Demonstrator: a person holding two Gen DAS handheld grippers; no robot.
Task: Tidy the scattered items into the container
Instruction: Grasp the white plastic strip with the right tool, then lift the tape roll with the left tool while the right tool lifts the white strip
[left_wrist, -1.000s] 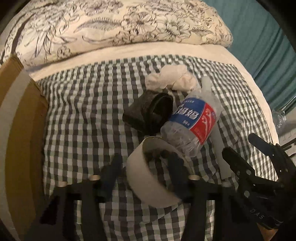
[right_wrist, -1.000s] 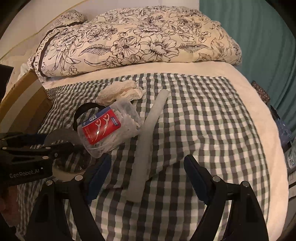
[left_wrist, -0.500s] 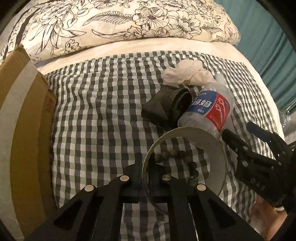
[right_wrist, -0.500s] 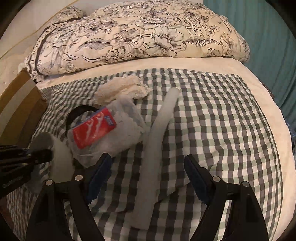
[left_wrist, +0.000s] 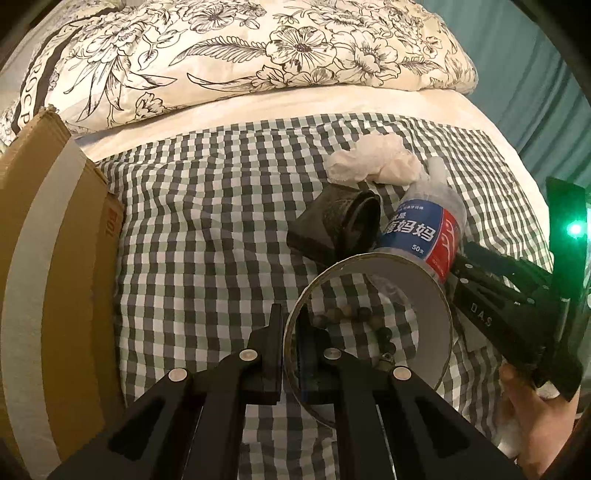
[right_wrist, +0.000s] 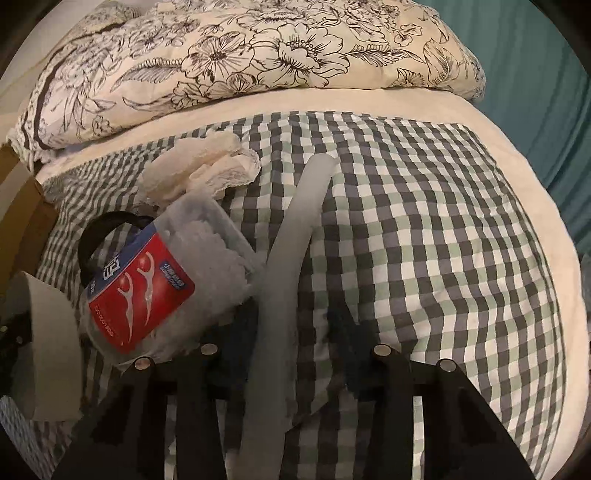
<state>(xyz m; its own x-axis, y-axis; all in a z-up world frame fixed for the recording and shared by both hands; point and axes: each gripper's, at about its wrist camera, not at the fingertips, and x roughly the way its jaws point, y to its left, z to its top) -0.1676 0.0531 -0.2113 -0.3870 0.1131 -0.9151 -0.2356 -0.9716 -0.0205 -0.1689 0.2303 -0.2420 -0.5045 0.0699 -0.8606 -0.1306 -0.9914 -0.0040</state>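
My left gripper (left_wrist: 290, 332) is shut on the near wall of a white tape roll (left_wrist: 424, 295), which is tipped up off the checked bedcover. A string of brown beads (left_wrist: 354, 314) shows through the ring. In the right wrist view a long grey foam tube (right_wrist: 291, 258) runs between the fingers of my right gripper (right_wrist: 291, 332). Its jaws are closing, with a strip of cloth still showing beside the tube. A clear floss-pick jar (right_wrist: 155, 280) with a red label lies left of the tube.
A cardboard box (left_wrist: 55, 258) stands at the bed's left edge. A black band (left_wrist: 332, 225) and a crumpled white cloth (left_wrist: 369, 162) lie behind the jar (left_wrist: 424, 229). A floral duvet (left_wrist: 258, 55) is heaped at the back. A hand (left_wrist: 535, 417) holds the right gripper's body (left_wrist: 498, 295).
My left gripper closed on the tape roll's wall and tipped the roll up. My right gripper came down over the grey tube and its jaws have narrowed.
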